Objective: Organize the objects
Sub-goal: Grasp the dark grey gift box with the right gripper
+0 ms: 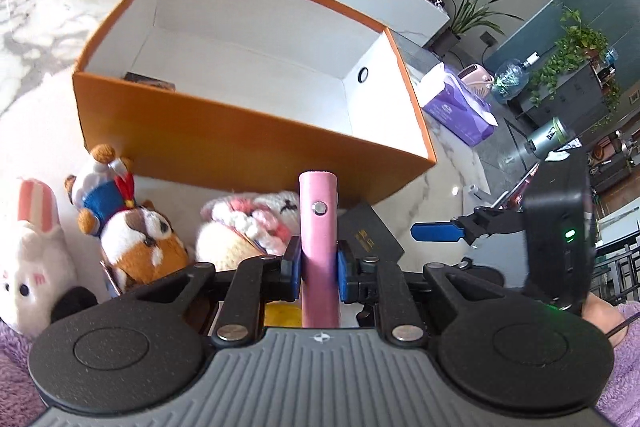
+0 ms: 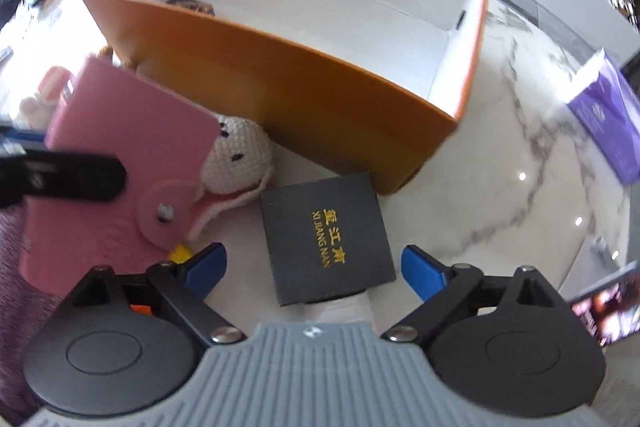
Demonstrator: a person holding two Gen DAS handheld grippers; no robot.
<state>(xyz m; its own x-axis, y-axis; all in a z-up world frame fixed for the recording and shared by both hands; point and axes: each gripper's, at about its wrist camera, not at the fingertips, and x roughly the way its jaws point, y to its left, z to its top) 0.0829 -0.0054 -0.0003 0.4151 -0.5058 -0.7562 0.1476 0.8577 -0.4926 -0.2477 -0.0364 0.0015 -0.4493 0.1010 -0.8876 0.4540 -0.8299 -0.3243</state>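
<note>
Pink wallet [image 1: 318, 247] held edge-on between the blue pads of the left tongs [image 1: 318, 267], which are clenched on its two flat faces; it hangs above the surface [image 2: 520, 131], in front of the near wall of the orange box [image 1: 248, 135]. From the left wrist view its long axis runs straight ahead along the fingers, far end aimed at that wall. The right wrist view shows its broad face tilted, snap flap [image 2: 164, 211] at the lower end nearest the tongs.

It looks like soft faux leather: light, slightly padded, likely to flex but not fragile. The faces seem smooth, so a grip low on the body, as now, may let the free end sag or pivot. Pinching across the thickness nearer the middle would probably steady it.

The right tongs [image 2: 312, 263] are spread wide, holding nothing, hovering over the black box with gold lettering [image 2: 326, 237] that lies flat on the surface beside the orange box's corner. That one appears rigid cardboard, light, with crisp edges; taking it across two opposite sides should suit.

Plush toys [image 1: 140, 235] and a crocheted toy [image 2: 236, 151] lie beside the wallet. The orange box is mostly bare inside, one dark item [image 1: 150, 81] at its near left corner
</note>
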